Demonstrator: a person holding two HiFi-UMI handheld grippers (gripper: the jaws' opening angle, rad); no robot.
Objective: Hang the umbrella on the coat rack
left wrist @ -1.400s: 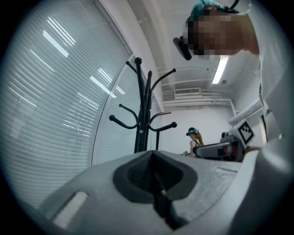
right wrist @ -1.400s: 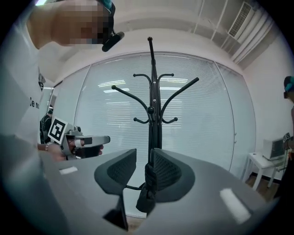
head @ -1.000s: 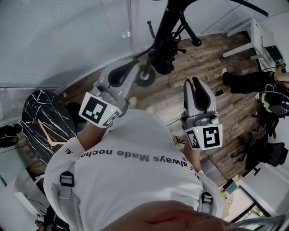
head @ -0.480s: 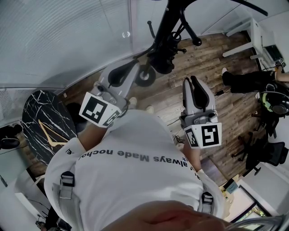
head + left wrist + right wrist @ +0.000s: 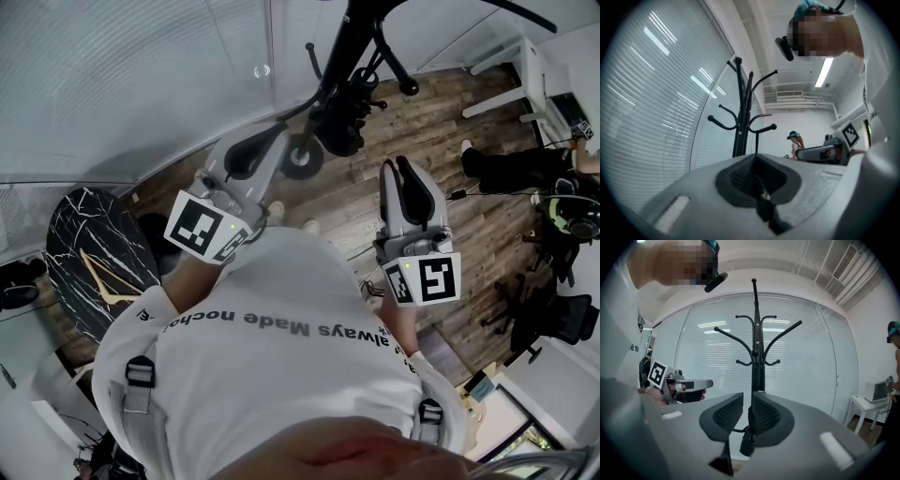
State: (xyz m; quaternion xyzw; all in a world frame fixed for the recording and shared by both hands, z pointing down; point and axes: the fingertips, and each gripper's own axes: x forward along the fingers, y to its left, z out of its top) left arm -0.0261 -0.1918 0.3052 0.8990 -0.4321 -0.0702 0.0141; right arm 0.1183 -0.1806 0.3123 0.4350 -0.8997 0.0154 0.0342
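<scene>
The black coat rack (image 5: 349, 47) stands just ahead of me in front of the window blinds; its hooks show in the left gripper view (image 5: 740, 117) and the right gripper view (image 5: 756, 343). A black folded umbrella (image 5: 339, 122) hangs low against the rack's pole, seen behind the jaws in the right gripper view (image 5: 747, 444); which hook bears it I cannot tell. My left gripper (image 5: 279, 129) points at the rack from the left, shut and empty (image 5: 757, 161). My right gripper (image 5: 398, 167) is held level to the right of it, shut with nothing between its pads (image 5: 746, 397).
A black marble round table (image 5: 94, 253) stands at my left. A white table (image 5: 525, 75) and a seated person (image 5: 506, 169) are at the right, with dark chairs (image 5: 553, 309) nearer. Another person (image 5: 794, 143) stands far back. Wooden floor lies around the rack.
</scene>
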